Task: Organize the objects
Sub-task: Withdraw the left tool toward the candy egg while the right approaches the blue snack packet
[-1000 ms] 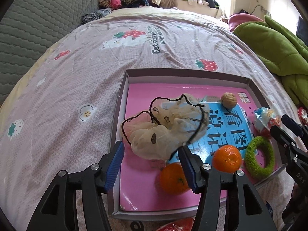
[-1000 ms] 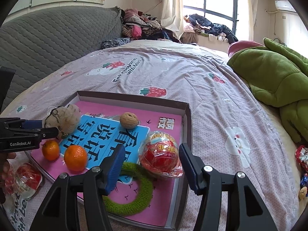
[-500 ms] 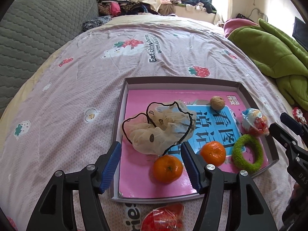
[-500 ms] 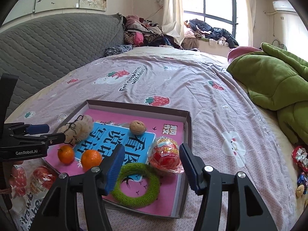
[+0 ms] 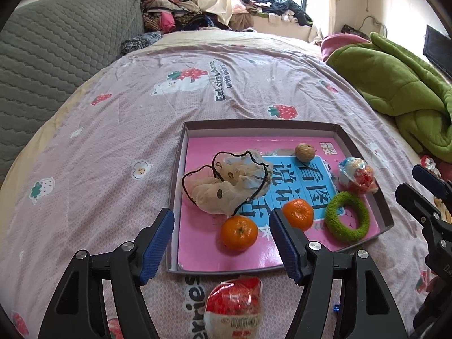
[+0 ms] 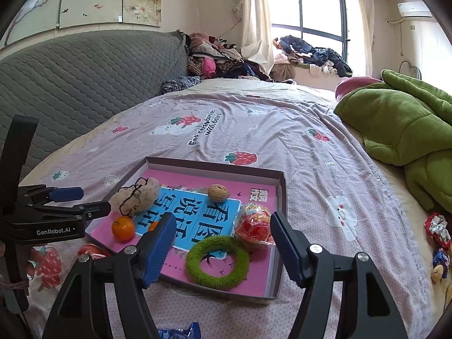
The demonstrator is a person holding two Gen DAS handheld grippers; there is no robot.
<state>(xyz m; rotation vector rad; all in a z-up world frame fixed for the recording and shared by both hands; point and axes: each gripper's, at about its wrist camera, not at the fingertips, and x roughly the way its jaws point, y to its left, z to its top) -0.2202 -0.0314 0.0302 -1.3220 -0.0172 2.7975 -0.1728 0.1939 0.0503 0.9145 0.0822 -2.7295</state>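
- Both of my grippers have nothing in them: the left gripper (image 5: 220, 234) has its jaws opening, spread with only air between the blue pads, and the right gripper (image 6: 220, 238) is opening the same way, pinching nothing.
- Taking the box tray (image 5: 180, 152) as the landmark, my left gripper hangs over its near edge and points steeply down at the near orange (image 5: 239, 232); my right gripper is at its near right corner, angled down less steeply, above the green ring (image 6: 217, 263).
- Inside the tray lie the mesh scrunchie (image 5: 226, 182) at the left, a second orange (image 5: 298, 214) mid-front, a walnut (image 5: 304, 152) toward the back and a wrapped red toy (image 6: 254, 224) at the right.
- Off the tray, just in front of its near wall, a red-wrapped snack (image 5: 233, 305) lies on the bedspread (image 5: 113, 141); more wrapped sweets (image 6: 438, 227) lie well to the tray's right.
- I judge the step in hand is a release and a pull clear, with the loose pieces next.
- To do it well I keep the jaws wide until clear of the tray's wall, then come straight down on the snack, pads on either side, so the crinkly wrap does not slip.
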